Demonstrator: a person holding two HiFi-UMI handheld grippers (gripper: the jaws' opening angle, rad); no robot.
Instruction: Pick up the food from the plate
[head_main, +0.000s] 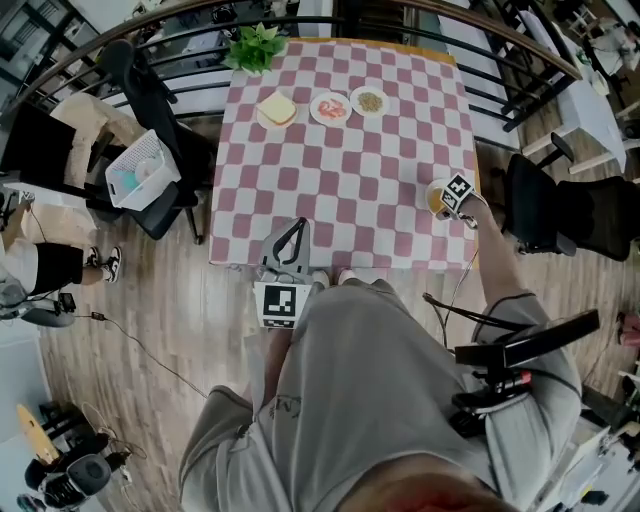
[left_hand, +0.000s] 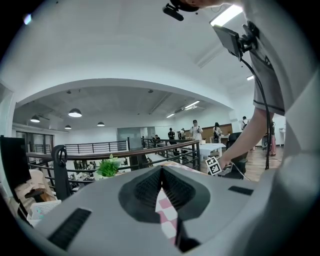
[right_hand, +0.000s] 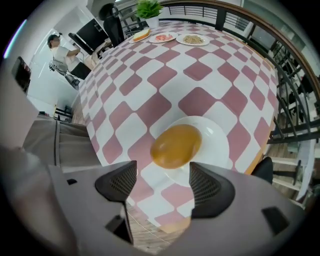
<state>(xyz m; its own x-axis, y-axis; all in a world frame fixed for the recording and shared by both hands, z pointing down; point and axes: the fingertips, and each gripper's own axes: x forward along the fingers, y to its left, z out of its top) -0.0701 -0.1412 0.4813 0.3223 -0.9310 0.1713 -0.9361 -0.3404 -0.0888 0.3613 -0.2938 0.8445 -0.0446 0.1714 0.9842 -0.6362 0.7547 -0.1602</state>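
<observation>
A golden bun (right_hand: 176, 145) lies on a small white plate (right_hand: 218, 148) near the right edge of the pink-and-white checked table (head_main: 340, 190). My right gripper (right_hand: 162, 182) hovers just short of the bun, open, with nothing between its pads. In the head view that gripper (head_main: 453, 200) covers most of the plate (head_main: 433, 199). My left gripper (head_main: 297, 226) rests at the table's near edge, shut and empty; in its own view the left gripper (left_hand: 161, 186) points level across the table.
Three plates stand in a row at the far edge: bread (head_main: 277, 108), red food (head_main: 330, 107), grains (head_main: 370, 101). A potted plant (head_main: 257, 46) stands behind them. Black chairs (head_main: 155, 120) flank the table, one holding a white basket (head_main: 140, 170). A railing (head_main: 520, 60) curves behind.
</observation>
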